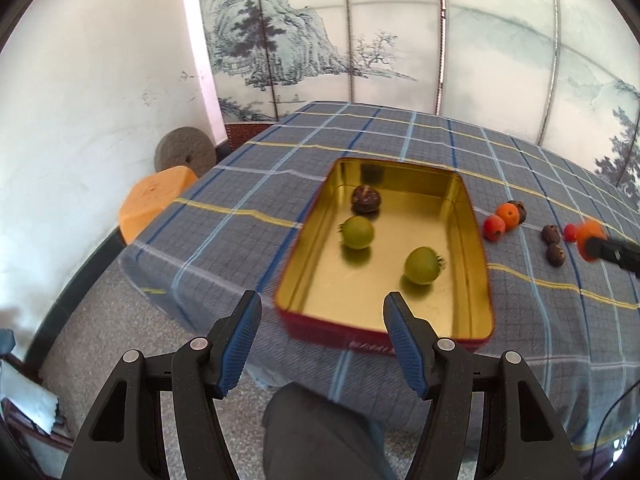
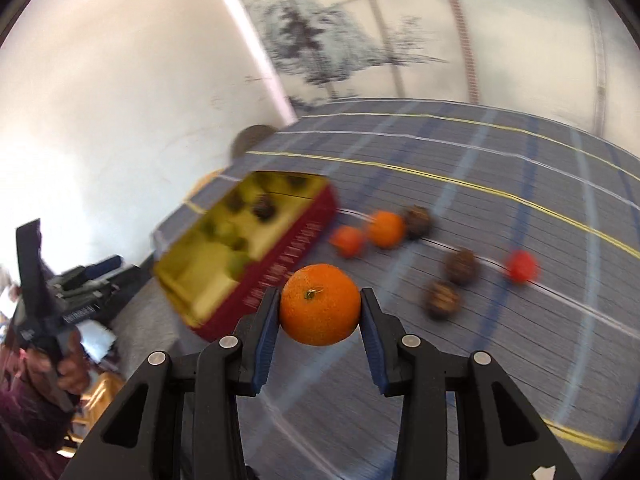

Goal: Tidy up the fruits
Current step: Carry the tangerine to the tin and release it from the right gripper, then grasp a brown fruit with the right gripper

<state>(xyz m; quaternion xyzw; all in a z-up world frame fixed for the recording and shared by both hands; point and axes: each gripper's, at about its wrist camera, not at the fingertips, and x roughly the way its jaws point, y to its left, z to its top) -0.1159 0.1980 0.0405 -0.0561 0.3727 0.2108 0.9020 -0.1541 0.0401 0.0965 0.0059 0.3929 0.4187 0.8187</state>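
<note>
A red tin with a gold inside sits on the checked tablecloth. It holds two green fruits and a brown fruit. My left gripper is open and empty, at the tin's near end. My right gripper is shut on an orange, held above the cloth right of the tin; it shows in the left wrist view. On the cloth lie another orange, two red fruits and three brown fruits.
An orange stool and a grey stone wheel stand beyond the table's left edge. A painted folding screen stands behind the table. The person's knee is below my left gripper.
</note>
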